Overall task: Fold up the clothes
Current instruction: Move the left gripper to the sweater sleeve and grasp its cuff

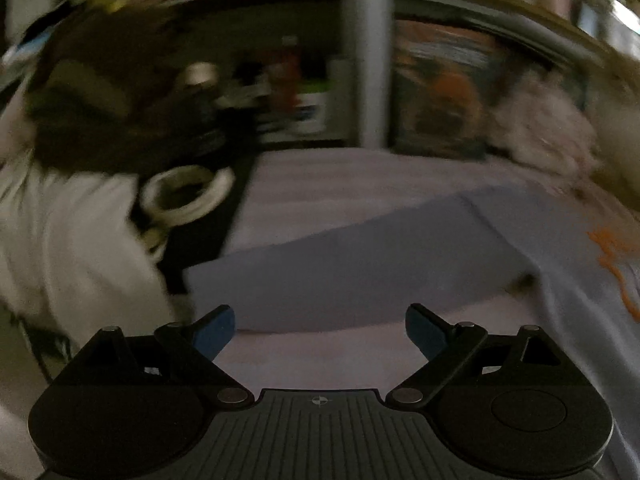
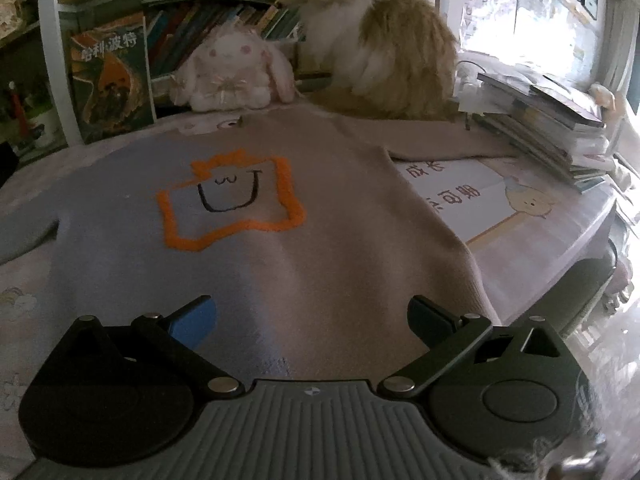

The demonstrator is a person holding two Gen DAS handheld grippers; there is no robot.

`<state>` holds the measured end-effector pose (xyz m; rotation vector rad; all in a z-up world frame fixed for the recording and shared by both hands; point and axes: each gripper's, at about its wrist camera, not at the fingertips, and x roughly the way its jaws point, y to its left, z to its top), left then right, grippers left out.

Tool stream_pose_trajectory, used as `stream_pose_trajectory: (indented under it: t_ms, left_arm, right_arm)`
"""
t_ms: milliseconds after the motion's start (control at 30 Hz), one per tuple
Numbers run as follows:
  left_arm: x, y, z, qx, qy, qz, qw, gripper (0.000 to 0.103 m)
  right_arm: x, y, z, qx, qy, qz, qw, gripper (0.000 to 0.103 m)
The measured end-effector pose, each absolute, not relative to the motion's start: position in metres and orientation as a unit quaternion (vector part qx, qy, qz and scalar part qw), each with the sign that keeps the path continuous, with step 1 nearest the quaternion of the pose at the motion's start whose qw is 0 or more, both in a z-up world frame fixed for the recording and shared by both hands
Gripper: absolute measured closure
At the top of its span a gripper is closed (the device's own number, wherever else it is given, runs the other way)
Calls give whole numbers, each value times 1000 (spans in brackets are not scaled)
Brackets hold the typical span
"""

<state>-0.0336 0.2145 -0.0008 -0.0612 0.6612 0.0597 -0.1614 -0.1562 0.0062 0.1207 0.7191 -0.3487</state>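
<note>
A pale grey-beige sweater [image 2: 320, 248] with an orange square and a drawn face lies flat on the table, neck towards the far side. My right gripper [image 2: 312, 322] stands open over the sweater's near hem with nothing between its blue pads. In the blurred left wrist view, one sleeve of the sweater [image 1: 360, 264] stretches across the table ahead of my left gripper [image 1: 320, 326]. That gripper is open and empty, just short of the sleeve. A patch of the orange design [image 1: 616, 260] shows at the right edge.
A long-haired cat [image 2: 384, 36] sits at the table's far edge beside a white plush rabbit [image 2: 232, 68]. Stacked books [image 2: 552, 128] and a printed sheet [image 2: 476, 196] lie to the right of the sweater. Dark and white items [image 1: 120, 184] crowd the left side. Bookshelves stand behind.
</note>
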Motion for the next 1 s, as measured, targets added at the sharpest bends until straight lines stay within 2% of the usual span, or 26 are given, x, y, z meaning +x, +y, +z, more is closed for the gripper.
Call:
stream_pose_trajectory:
  t_ms: [433,467,533,567,600,767,1000]
  left_arm:
    - [-16,283,-25,-182,335,89,920,11]
    - [-13,285,-28,-190,341,88,917,15]
    - [-9,288,-32,-202,345,84,913,41]
    - [-10,287,-31,-203,343,88,913,47]
    - [-12,286,-29,-201,339,91,914,57]
    - [-17,278,-18,-198,307,81,927,58]
    - [-5,271,-28,-255,329,38,908,58]
  right_arm:
    - [-161,-138,15,29,351,-163,922,0]
    - [-161,-137,15,28,351,-161,922,0]
    - [-161,-135,16,25,351,-160,922,0]
    - [-161,-135,16,24,351,-159,922,0]
    - [-161,-135,16,22,351,-159,923,0]
    - [-163,-136,17,23,351,-163,922,0]
    - [-164,-135,17,22,350,-164,922,0]
